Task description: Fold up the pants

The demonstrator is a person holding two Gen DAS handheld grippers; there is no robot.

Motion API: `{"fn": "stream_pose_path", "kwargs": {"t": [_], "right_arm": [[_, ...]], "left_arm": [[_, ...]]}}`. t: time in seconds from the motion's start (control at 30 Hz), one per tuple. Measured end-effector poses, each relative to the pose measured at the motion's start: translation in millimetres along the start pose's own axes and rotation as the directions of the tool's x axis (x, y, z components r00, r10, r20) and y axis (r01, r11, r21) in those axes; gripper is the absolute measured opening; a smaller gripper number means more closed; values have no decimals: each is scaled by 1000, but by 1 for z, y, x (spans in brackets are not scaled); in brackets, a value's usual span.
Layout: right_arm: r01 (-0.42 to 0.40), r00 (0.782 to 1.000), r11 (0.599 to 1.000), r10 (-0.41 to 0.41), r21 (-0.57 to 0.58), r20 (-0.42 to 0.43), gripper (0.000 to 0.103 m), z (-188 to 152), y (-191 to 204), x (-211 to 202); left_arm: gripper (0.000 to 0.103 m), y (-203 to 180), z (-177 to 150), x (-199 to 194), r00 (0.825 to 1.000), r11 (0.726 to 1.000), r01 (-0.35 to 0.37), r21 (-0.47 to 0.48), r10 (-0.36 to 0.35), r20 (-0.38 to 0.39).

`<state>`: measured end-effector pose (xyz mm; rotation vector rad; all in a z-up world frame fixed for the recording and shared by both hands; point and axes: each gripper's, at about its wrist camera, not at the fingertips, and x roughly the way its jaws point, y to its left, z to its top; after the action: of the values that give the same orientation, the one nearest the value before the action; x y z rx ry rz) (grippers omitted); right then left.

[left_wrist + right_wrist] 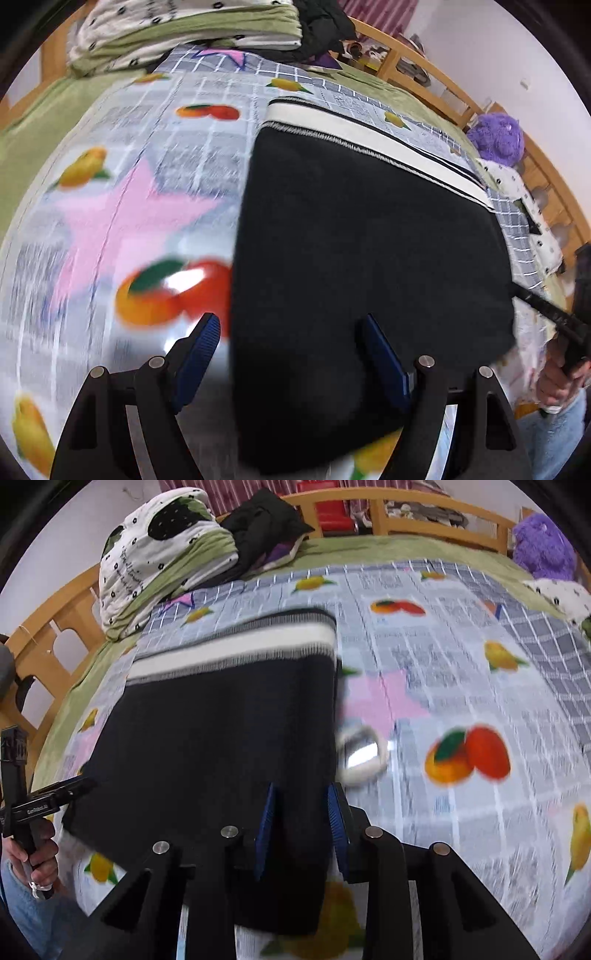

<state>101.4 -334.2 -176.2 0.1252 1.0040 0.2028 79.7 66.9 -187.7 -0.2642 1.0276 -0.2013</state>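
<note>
The black pants (369, 240) lie folded flat on the fruit-print sheet (110, 221), their white striped waistband (369, 129) at the far end. My left gripper (290, 326) is open wide and straddles the pants' near left edge, one finger over the sheet and the other over the cloth. In the right wrist view the pants (221, 720) fill the middle. My right gripper (303, 795) stands narrowly open over their near right corner, with black cloth showing between the pads. Each view shows the other gripper at its edge, held in a hand (33, 849).
A folded pile of white and green bedding (155, 561) and dark clothes (258, 524) sit at the far end of the bed. A purple plush toy (543, 546) lies by the wooden rail (424, 520). A blurred shiny white-rimmed patch (362, 755) shows beside the pants.
</note>
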Motion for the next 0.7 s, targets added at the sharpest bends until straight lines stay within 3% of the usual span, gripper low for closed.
{"fn": "stream_pose_path", "kwargs": {"t": [0.13, 0.27, 0.37, 0.47, 0.57, 0.7], "right_arm": [[0, 1000, 1000, 0, 15, -27, 31, -23, -3, -3], [-7, 999, 1000, 7, 8, -46, 31, -44, -4, -8], [-13, 1000, 1000, 13, -2, -21, 31, -43, -2, -21], [-42, 997, 999, 42, 2, 65, 34, -31, -2, -41], [-36, 994, 999, 35, 6, 107, 42, -12, -1, -44], [-6, 993, 1000, 6, 0, 115, 45, 34, 2, -26]], "left_arm": [[78, 8, -28, -16, 1000, 999, 24, -46, -25, -13], [77, 3, -52, -27, 1000, 1000, 11, 26, -11, -19], [77, -1, -55, -46, 999, 998, -7, 67, 4, 53], [77, -3, -41, -57, 995, 996, -12, 83, 3, 103], [77, -4, -8, -49, 995, 997, -21, 68, 14, 98], [77, -14, 38, -30, 994, 996, -8, 84, -2, 111]]}}
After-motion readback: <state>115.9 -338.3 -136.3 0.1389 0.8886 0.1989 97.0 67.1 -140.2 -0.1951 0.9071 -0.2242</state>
